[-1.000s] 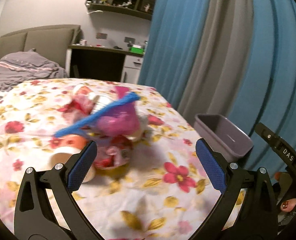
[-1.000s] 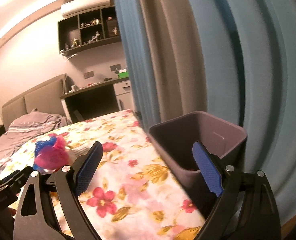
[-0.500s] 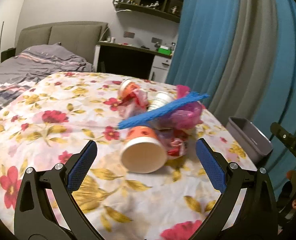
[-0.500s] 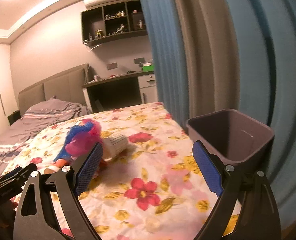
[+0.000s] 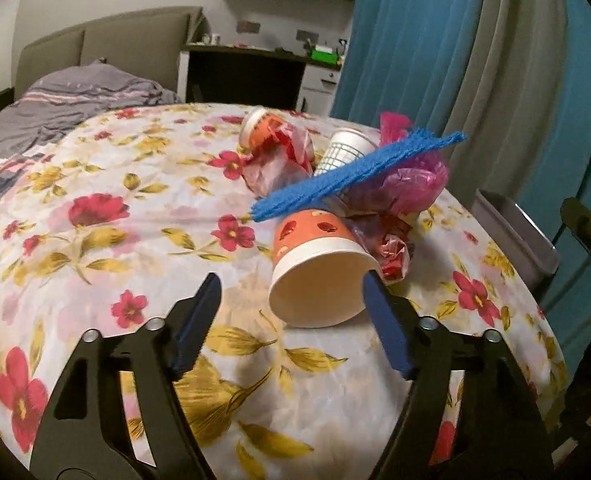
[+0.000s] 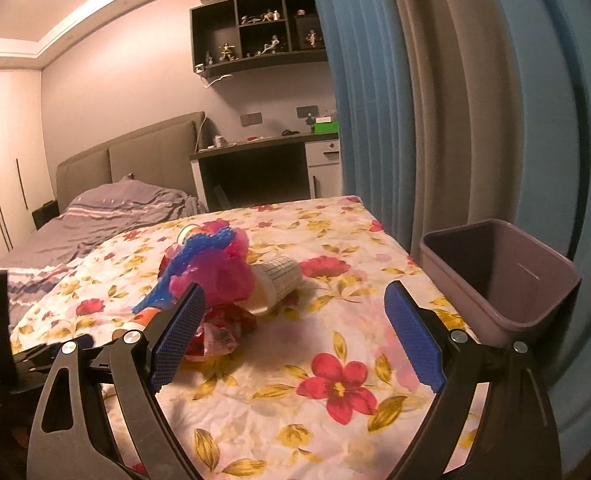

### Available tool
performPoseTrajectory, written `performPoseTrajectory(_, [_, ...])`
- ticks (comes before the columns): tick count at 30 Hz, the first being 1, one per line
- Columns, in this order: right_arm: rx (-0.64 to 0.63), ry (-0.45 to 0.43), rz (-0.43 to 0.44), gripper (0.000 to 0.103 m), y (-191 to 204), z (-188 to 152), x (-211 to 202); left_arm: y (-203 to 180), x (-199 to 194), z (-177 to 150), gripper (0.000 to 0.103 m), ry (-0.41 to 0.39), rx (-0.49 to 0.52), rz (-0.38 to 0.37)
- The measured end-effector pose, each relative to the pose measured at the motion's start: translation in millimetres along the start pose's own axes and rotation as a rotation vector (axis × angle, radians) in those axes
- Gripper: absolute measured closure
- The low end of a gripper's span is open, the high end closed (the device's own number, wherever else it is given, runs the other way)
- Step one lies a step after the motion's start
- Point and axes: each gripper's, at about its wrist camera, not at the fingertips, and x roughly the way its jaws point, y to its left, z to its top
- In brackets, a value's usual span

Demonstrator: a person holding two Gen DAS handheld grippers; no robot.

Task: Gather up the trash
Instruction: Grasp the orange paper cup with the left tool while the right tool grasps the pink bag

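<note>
Left gripper [image 5: 291, 286]: jaws closing, still apart, nothing pressed between the pads.
Orange paper cup [image 5: 315, 264]: on its side on the floral tablecloth [image 5: 95, 240], open mouth facing the jaws; its rim sits just ahead of them, its right side close by the right pad, a wider gap to the left pad.
Trash pile: behind the cup, toward the table's right edge; blue mesh sleeve [image 5: 355, 172] across the top, pink plastic bag [image 5: 411, 184], white gridded cup [image 5: 343, 152], red wrappers [image 5: 283, 156], a second orange cup [image 5: 259, 124] farthest back.
Right gripper [image 6: 295, 302]: jaws wide, empty, over bare cloth.
Purple bin [image 6: 507, 280]: open, at the table's right edge, right of the right gripper.
</note>
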Motion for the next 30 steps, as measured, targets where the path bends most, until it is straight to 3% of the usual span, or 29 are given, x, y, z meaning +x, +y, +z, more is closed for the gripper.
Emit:
performPoseTrajectory(4, [-0.020, 0.014, 0.013, 0.015, 9.9, -1.1, 9.5, -1.7, 17.3, 3.7, 0.050, 0.052, 0.007, 0.003])
performPoseTrajectory(7, [-0.031, 0.026, 0.026, 0.015, 18.4, -2.7, 16.1, -0.5, 29.5, 4.7, 0.069, 0.097, -0.010, -0.017])
performPoseTrajectory(12, [-0.056, 0.042, 0.052, 0.015, 31.9, -1.7, 29.5, 3.0, 31.6, 6.6, 0.101, 0.096, -0.023, -0.039])
performPoseTrajectory(17, [-0.054, 0.062, 0.086, 0.021, 42.4, 1.3, 44.7, 9.0, 14.4, 5.4, 0.101, 0.035, -0.036, -0.033])
performPoseTrajectory(26, [-0.088, 0.119, 0.105, 0.035, 63.8, -1.9, 77.1, 43.5, -28.3, -0.1, 0.101, -0.047, -0.158, -0.017])
performPoseTrajectory(29, [-0.081, 0.130, 0.097, 0.042, 63.8, -0.2, 84.3, 48.2, -35.3, 0.9, 0.101, -0.059, -0.162, -0.017])
performPoseTrajectory(30, [-0.079, 0.139, 0.094, 0.049, 63.5, -0.2, 87.0, 49.5, -36.5, 1.2, 0.101, -0.061, -0.162, -0.017])
